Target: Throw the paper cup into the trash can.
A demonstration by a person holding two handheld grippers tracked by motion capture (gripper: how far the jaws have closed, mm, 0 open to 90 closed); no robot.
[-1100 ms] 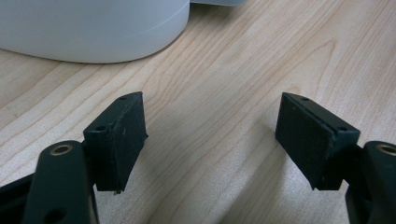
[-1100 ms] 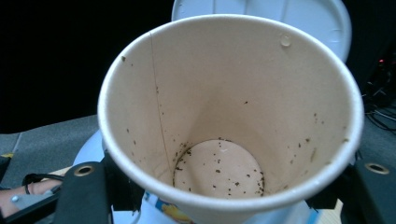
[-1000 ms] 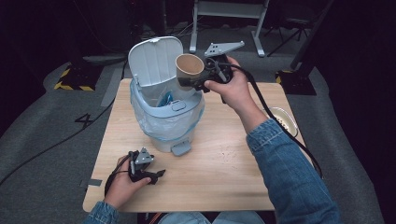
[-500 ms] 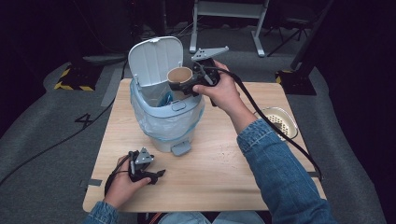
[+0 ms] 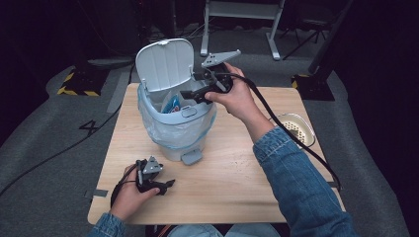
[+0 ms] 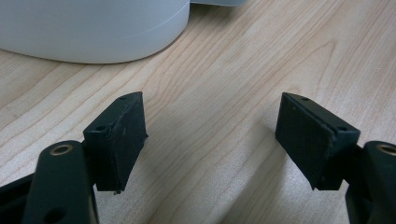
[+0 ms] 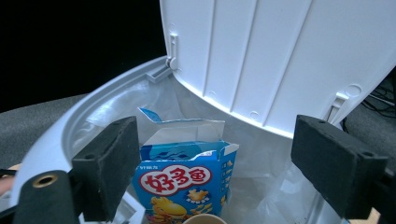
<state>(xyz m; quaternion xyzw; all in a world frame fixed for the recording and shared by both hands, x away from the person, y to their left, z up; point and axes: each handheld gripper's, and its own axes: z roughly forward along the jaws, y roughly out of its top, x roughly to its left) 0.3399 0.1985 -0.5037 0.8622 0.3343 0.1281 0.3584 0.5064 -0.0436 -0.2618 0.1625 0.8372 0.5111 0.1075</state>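
A pale grey pedal bin (image 5: 175,133) with a plastic liner stands on the wooden table (image 5: 237,173), its lid (image 5: 163,64) tipped up. Inside lie a blue snack box (image 5: 173,103) (image 7: 187,182) and the rim of a brown paper cup (image 7: 205,219). My right gripper (image 5: 190,94) (image 7: 217,154) hovers over the bin's mouth. Its jaws have just been opening and stand open with nothing between them. My left gripper (image 5: 165,185) (image 6: 210,135) rests open on the table near the front left. The bin's base (image 6: 93,28) lies just ahead of it.
A cream perforated dish (image 5: 294,128) sits at the table's right edge. The bin's foot pedal (image 5: 191,158) juts toward me. The right gripper's cable (image 5: 276,123) trails across the table. Dark floor and stand legs lie beyond the table.
The right gripper carried the paper cup left over the bin's mouth. The cup has left its jaws and now lies in the bin. The left gripper has not moved.
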